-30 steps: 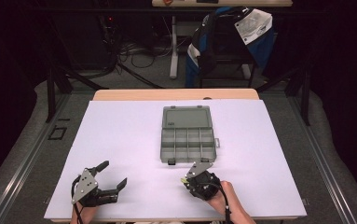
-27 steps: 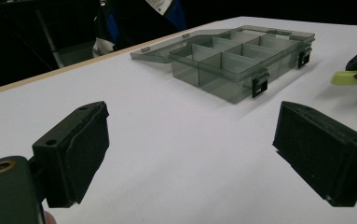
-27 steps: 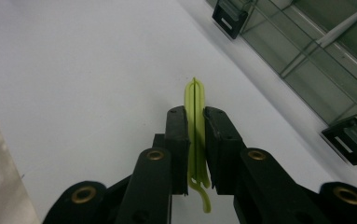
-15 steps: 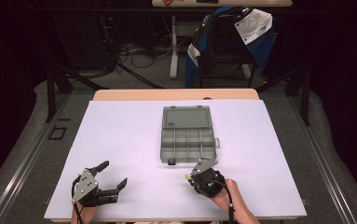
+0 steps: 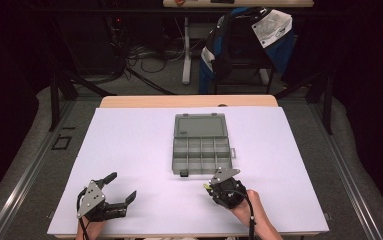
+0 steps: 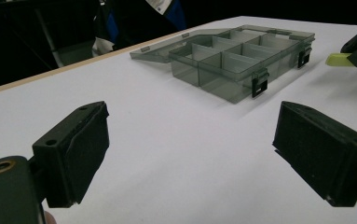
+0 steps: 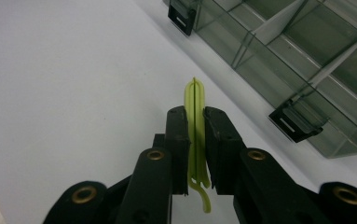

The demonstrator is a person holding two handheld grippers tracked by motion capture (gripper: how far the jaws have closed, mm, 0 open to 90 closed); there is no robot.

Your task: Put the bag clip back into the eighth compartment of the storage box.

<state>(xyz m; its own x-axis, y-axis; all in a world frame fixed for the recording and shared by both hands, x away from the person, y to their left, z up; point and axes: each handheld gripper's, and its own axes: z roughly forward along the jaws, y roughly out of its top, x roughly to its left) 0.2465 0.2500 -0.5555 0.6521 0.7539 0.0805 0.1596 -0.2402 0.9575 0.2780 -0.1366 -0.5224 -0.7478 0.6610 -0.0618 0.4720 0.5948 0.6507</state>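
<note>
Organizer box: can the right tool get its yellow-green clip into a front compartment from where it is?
Probably yes. The right tool holds the clip just short of the open box; bare table lies between.

**No legible writing**

No text, label, brand, number or sign can be read in any of the views. The white sheet (image 5: pixel 274 27) draped over the dark chair beyond the counter carries faint printed marks, but they are too small and blurred to make out.
</note>
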